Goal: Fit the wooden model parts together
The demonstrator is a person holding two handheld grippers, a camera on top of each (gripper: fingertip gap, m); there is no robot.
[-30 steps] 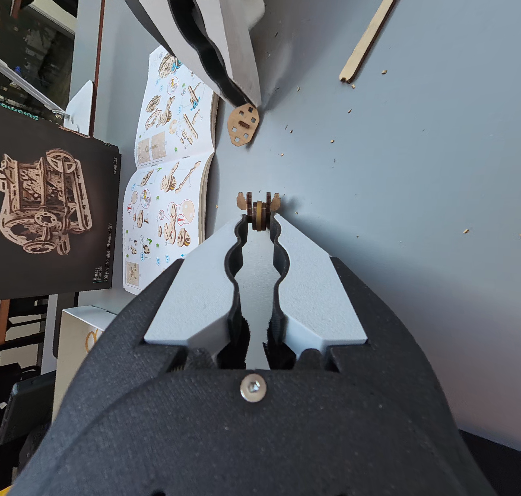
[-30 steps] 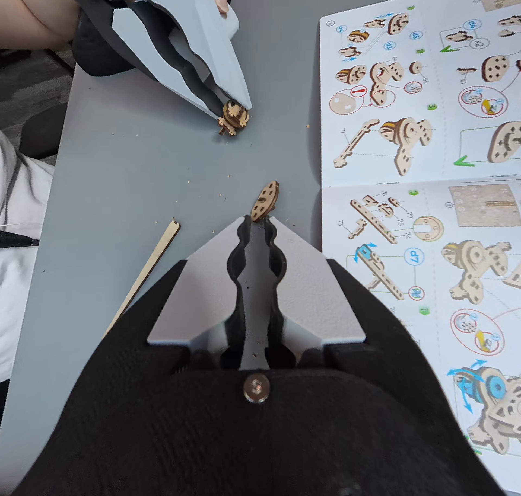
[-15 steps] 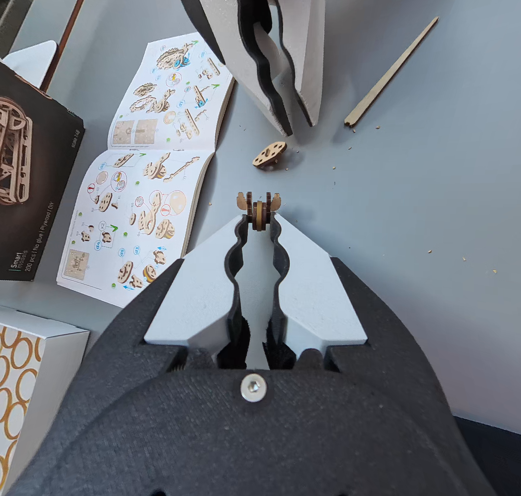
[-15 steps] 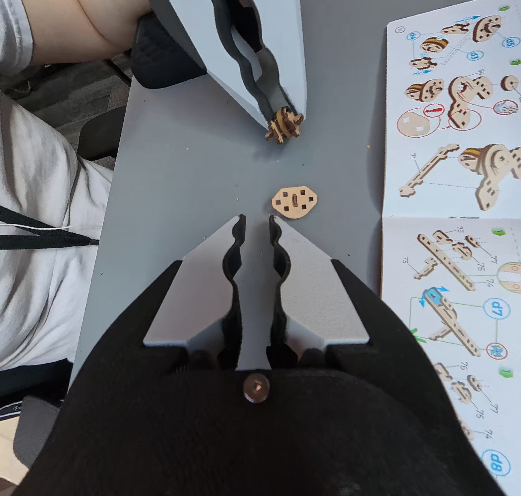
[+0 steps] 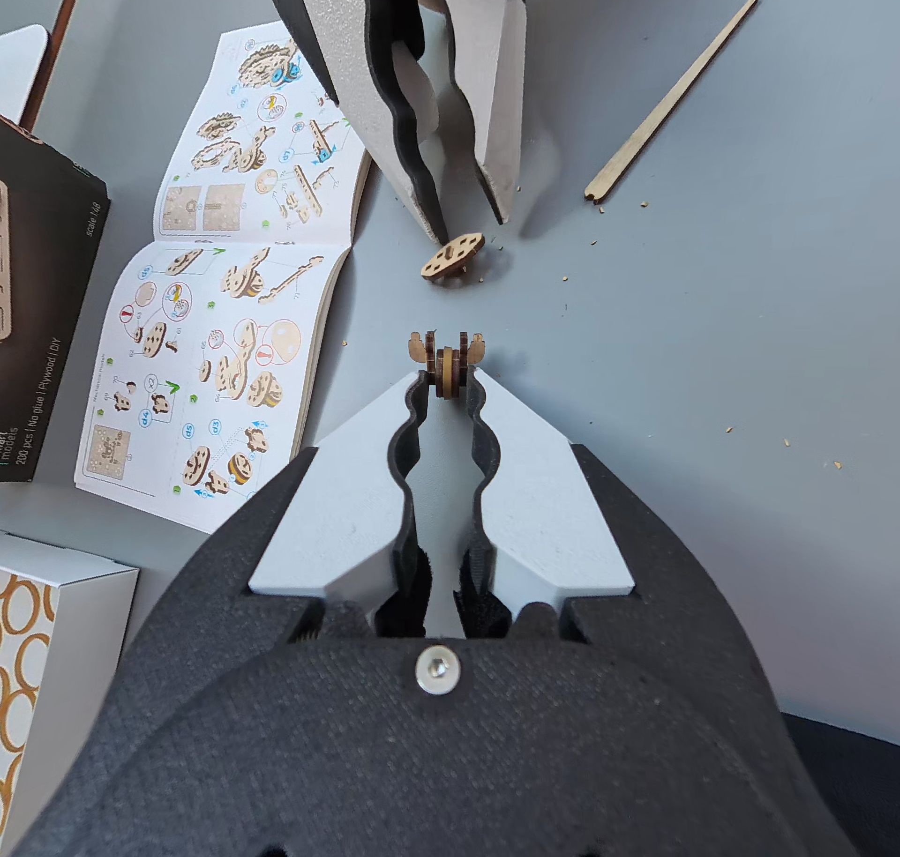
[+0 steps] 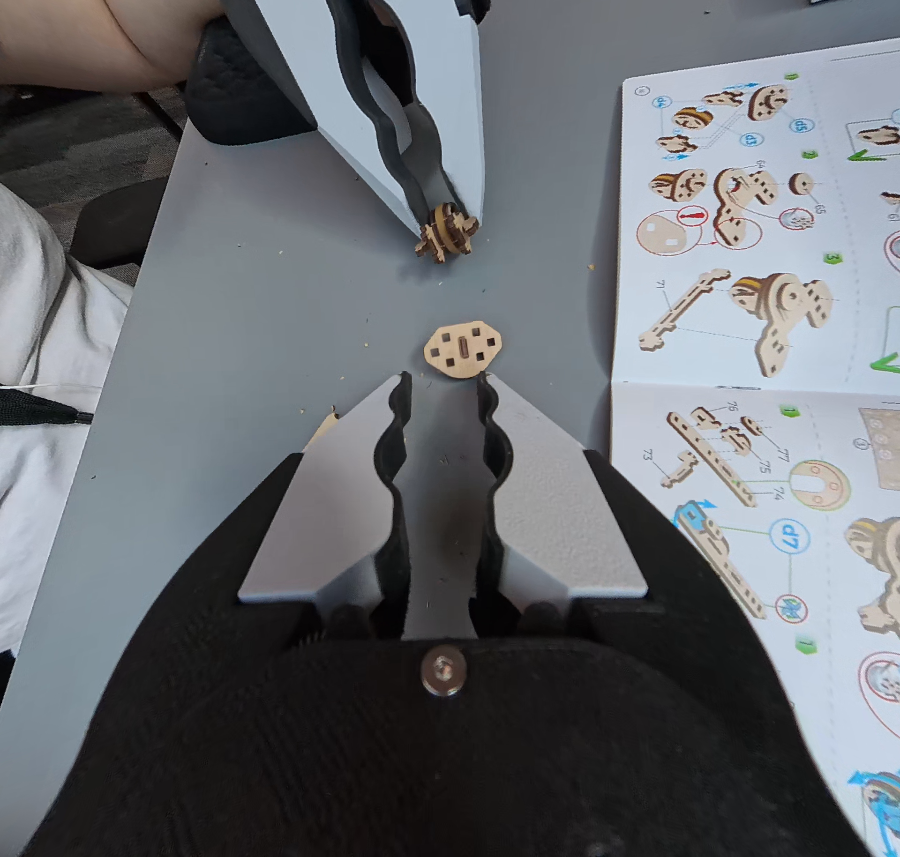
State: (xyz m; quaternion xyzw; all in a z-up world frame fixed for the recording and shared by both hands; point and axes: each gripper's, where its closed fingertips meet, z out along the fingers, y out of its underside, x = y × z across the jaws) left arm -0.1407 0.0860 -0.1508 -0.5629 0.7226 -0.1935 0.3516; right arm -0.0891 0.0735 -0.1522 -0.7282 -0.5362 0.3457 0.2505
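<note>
Bare table point(image 6: 272, 327) left; booklet point(image 6: 730, 259) right.
</note>
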